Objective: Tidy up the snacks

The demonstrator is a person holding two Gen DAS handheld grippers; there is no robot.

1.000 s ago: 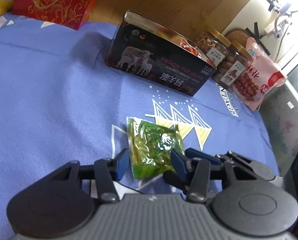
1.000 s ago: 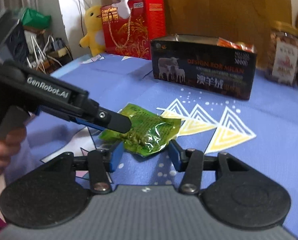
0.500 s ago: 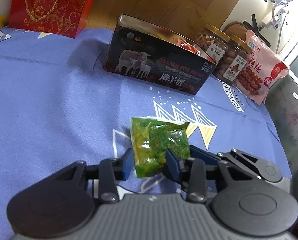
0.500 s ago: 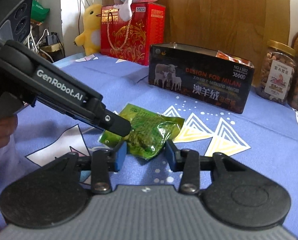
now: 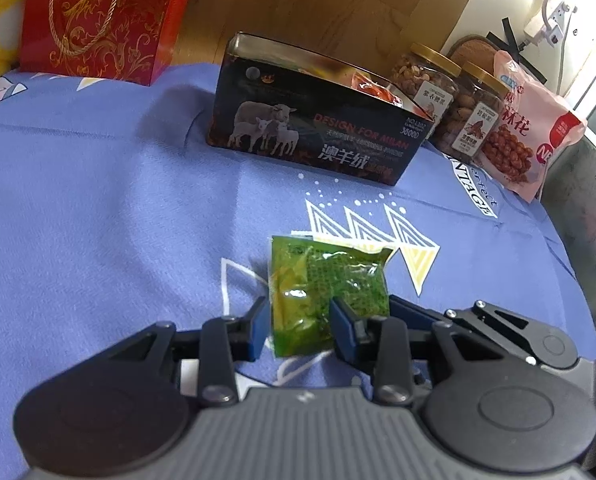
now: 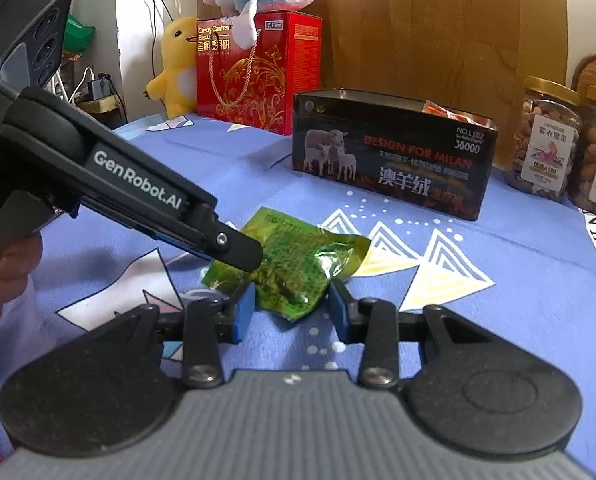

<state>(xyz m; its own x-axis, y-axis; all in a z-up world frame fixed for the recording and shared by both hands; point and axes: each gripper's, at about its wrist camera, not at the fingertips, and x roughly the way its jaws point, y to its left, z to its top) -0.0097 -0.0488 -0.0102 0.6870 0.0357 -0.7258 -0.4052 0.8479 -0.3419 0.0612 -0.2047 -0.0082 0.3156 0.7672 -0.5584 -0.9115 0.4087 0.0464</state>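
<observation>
The left gripper [image 5: 298,326] has its two blue pads pressed against the near end of the green snack packet [image 5: 325,292], so it looks clenched on the packet. Whether the packet is already clear of the blue cloth [image 5: 98,208] or still resting on it cannot be told from either view. The right gripper [image 6: 290,306] stands with its pads spread, released, one on each side of the packet's near corner without touching it.

Taking the black tin box [image 6: 393,156] as the landmark: the green packet lies in front of it, well apart, on the triangle print of the cloth. An orange wrapper [image 6: 437,109] pokes over the box's far rim, so at least one snack seems to be inside already. To the right of the box stand two nut jars [image 5: 429,80] with gold lids, and beyond them a pink bag of snacks [image 5: 529,136]. To the left and behind sits a red gift bag [image 5: 98,20].

As a judgement, the task is early to midway: the green packet is the only loose snack in the open, gripped but not yet carried to the box.

The box's interior is mostly hidden by its front wall, so how full it is cannot be seen. The left gripper's fingertip hides part of the packet in the right wrist view, and the small print on the packet is unreadable.
</observation>
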